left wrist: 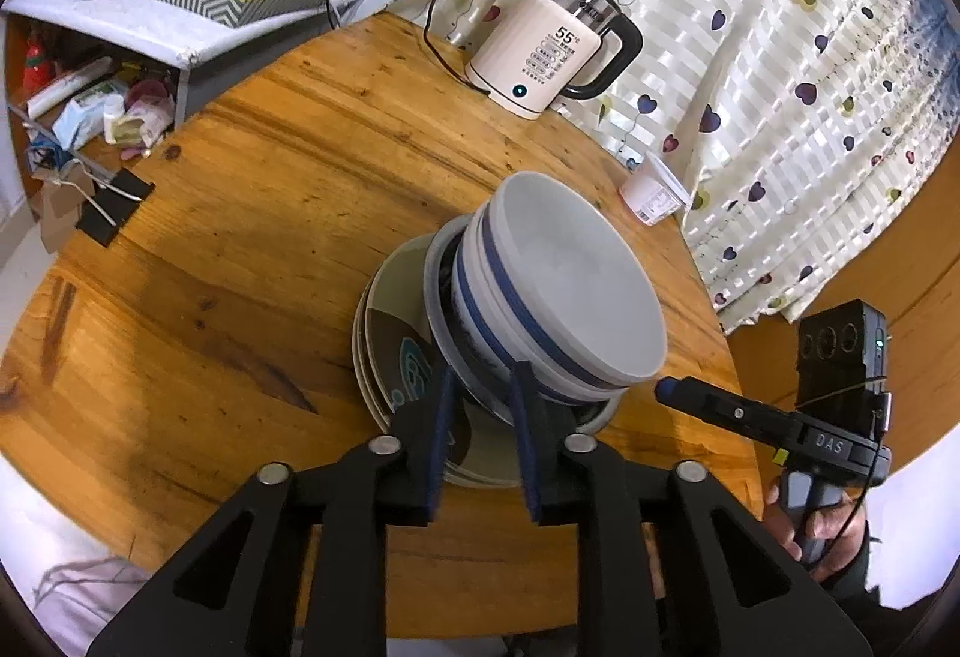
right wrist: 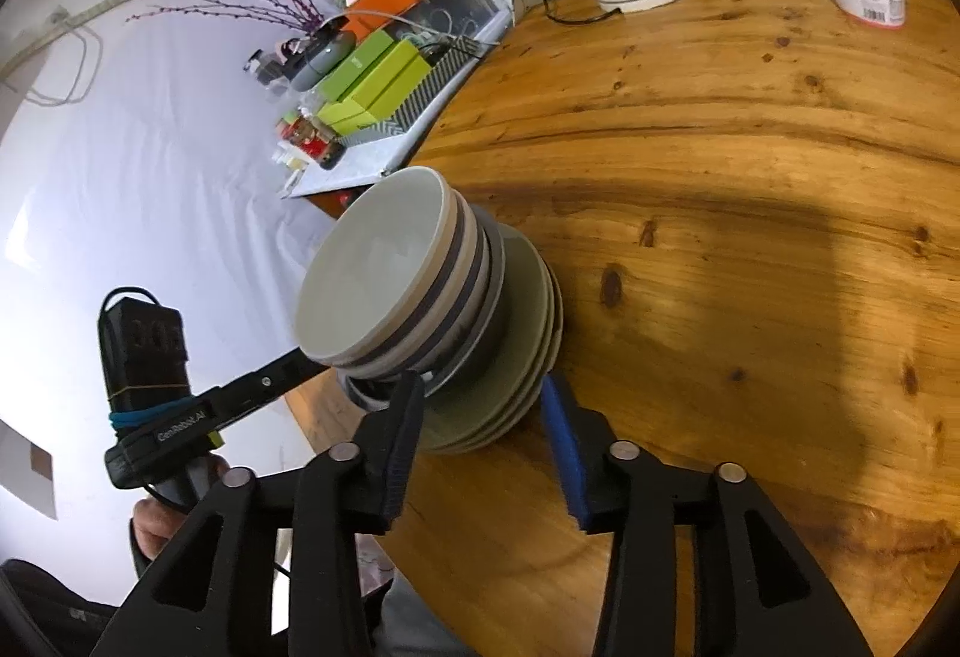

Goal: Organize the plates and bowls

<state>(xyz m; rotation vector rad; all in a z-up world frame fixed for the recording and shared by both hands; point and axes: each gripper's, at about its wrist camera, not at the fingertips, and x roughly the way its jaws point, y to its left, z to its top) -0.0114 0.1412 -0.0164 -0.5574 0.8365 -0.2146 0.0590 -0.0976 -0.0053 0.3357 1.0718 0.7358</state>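
1. A stack of bowls (left wrist: 564, 297) stands nested on a stack of plates (left wrist: 390, 351), all in one pile on the round wooden table (left wrist: 252, 189).
2. The top bowl (right wrist: 372, 267) is white inside with a plain, clean-looking interior; its outer wall carries a dark blue band below the rim, and the bowl under it shows the same band.
3. Below these sits a darker bowl with a pale rim, only partly seen.
4. The plates are pale grey-green; in the left wrist view the top plate shows a dark brown patch with a teal pattern. In the right wrist view at least three plate rims (right wrist: 510, 405) can be counted at the edge of the pile.
5. The pile lies well in front of the white electric kettle (left wrist: 540, 51), which stands at the far edge of the table; a white plastic cup (left wrist: 654, 189) stands beside the kettle, nearer the pile.
6. The left gripper (left wrist: 483, 417) is narrowly parted, its blue pads on either side of the lower bowls' near edge; it grips nothing that can be made out.
7. The right gripper (right wrist: 480, 417) stands wider, its fingers flanking the near rim of the plates without pressing them.
8. Behind the kettle hangs a cream cloth (left wrist: 780, 57) printed with hearts.
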